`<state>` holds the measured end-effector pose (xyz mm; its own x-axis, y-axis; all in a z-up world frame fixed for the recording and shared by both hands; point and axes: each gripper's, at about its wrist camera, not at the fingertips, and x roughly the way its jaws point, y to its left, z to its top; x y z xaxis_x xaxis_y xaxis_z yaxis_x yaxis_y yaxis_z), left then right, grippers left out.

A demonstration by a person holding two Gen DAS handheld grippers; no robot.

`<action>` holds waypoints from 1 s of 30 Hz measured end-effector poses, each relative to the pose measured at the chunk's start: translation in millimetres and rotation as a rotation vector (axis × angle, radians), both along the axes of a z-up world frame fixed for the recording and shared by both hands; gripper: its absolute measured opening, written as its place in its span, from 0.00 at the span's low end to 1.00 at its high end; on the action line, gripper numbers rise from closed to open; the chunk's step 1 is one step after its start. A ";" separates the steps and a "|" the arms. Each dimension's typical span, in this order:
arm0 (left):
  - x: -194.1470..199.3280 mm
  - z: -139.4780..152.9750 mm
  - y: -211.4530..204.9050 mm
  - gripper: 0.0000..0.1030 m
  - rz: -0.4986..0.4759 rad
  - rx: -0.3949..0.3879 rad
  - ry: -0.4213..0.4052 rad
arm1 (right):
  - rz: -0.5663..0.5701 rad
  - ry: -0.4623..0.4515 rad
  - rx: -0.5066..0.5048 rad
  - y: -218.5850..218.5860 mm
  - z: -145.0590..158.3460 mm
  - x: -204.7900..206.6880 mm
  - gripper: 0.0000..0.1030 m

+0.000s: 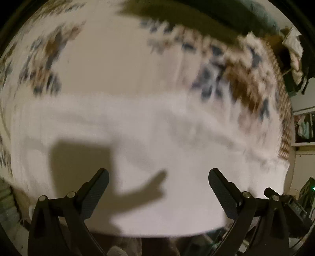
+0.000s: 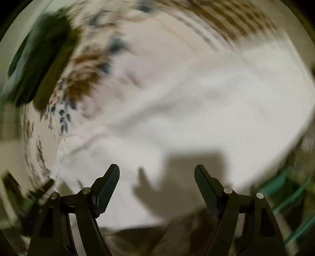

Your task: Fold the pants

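White pants (image 1: 149,134) lie spread flat on a bed with a floral cover (image 1: 110,59); both views are motion-blurred. My left gripper (image 1: 158,175) is open and empty, held above the near part of the white cloth, casting a shadow on it. In the right wrist view the pants (image 2: 206,110) fill the middle and right. My right gripper (image 2: 157,173) is open and empty above the cloth's near edge, its shadow on the fabric.
A dark green pillow (image 1: 196,17) lies at the far side of the bed; it also shows in the right wrist view (image 2: 39,65) at the left. Shelves with clothes (image 1: 303,126) stand at the right. The bed's near edge (image 1: 157,235) is just below the grippers.
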<state>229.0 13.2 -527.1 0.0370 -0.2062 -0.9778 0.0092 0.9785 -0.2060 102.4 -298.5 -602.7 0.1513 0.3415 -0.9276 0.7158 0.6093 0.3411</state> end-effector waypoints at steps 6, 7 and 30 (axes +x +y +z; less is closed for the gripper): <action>-48.0 -58.7 -20.2 1.00 -0.064 0.097 0.135 | -0.056 0.108 -0.010 -23.4 -42.3 -59.8 0.55; -50.7 -64.0 -24.8 1.00 -0.075 0.104 0.151 | -0.105 0.088 -0.002 -32.9 -41.5 -65.5 0.55; -33.4 -84.9 -305.4 1.00 -0.421 0.150 -0.008 | -0.525 -0.390 -0.125 -252.7 -25.9 -135.0 0.13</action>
